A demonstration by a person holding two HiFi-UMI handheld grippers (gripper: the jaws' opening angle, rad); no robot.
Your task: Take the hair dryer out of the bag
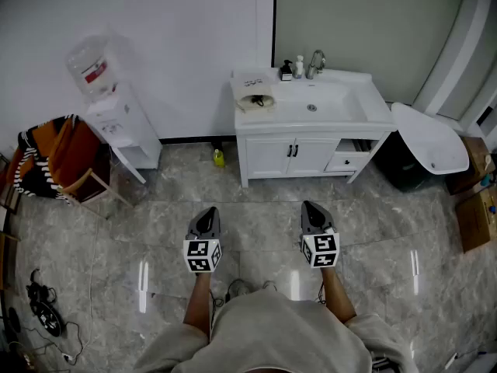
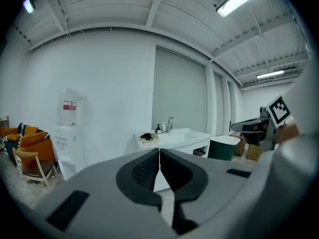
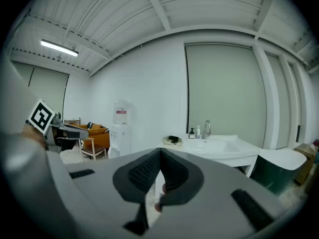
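Observation:
A cream bag (image 1: 253, 93) lies on the left end of the white vanity counter (image 1: 349, 119), with a black hair dryer (image 1: 257, 99) showing in its mouth. The same bag (image 2: 147, 138) (image 3: 173, 142) appears small and far off in both gripper views. My left gripper (image 1: 208, 217) and right gripper (image 1: 311, 210) are held side by side over the marble floor, well short of the vanity. Both point toward it. Each has its jaws pressed together with nothing between them.
A sink (image 1: 322, 103) with a faucet (image 1: 315, 63) and soap bottles (image 1: 293, 68) fills the vanity top. A water dispenser (image 1: 116, 111) and a wooden chair (image 1: 70, 165) with orange cushions stand left. A dark bin with a white lid (image 1: 425, 137) stands right. Cables (image 1: 40, 309) lie at the lower left.

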